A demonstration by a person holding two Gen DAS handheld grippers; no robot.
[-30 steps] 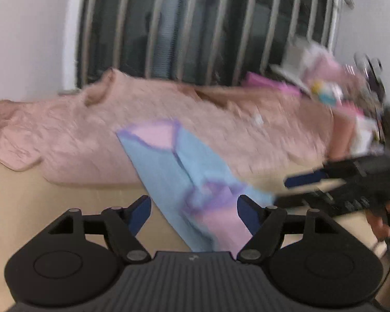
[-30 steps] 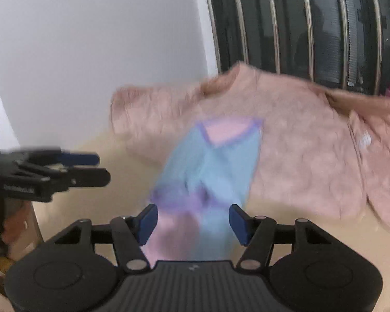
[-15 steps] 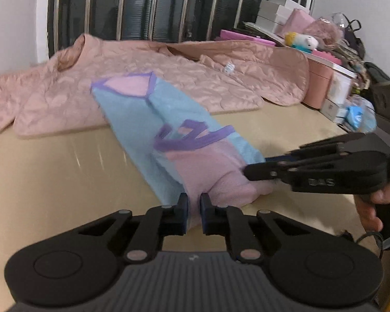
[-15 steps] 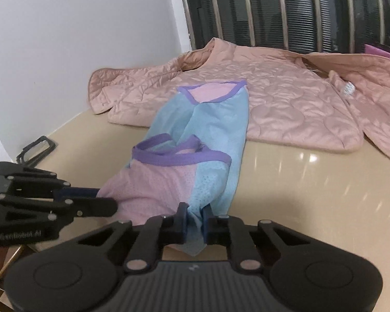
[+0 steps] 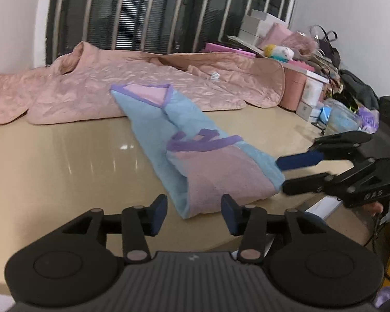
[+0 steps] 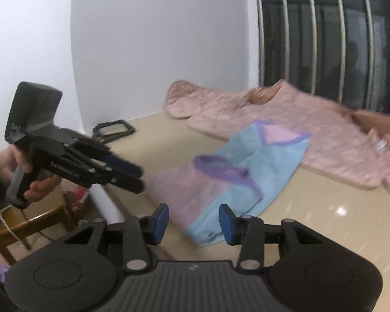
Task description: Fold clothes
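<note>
Your blue and pink garment (image 5: 208,161) lies folded into a long narrow strip on the tan table (image 5: 65,161), its far end resting on the pink quilted jacket (image 5: 143,83) at 12 o'clock. That fold looks done. Your left gripper (image 5: 193,214) has its fingers apart and opening, with nothing between them; the cloth's near end sits just past them. Your right gripper (image 6: 193,223) is opening too, holding nothing. The strip likely needs one more fold, and the jacket is still spread out flat.
</note>
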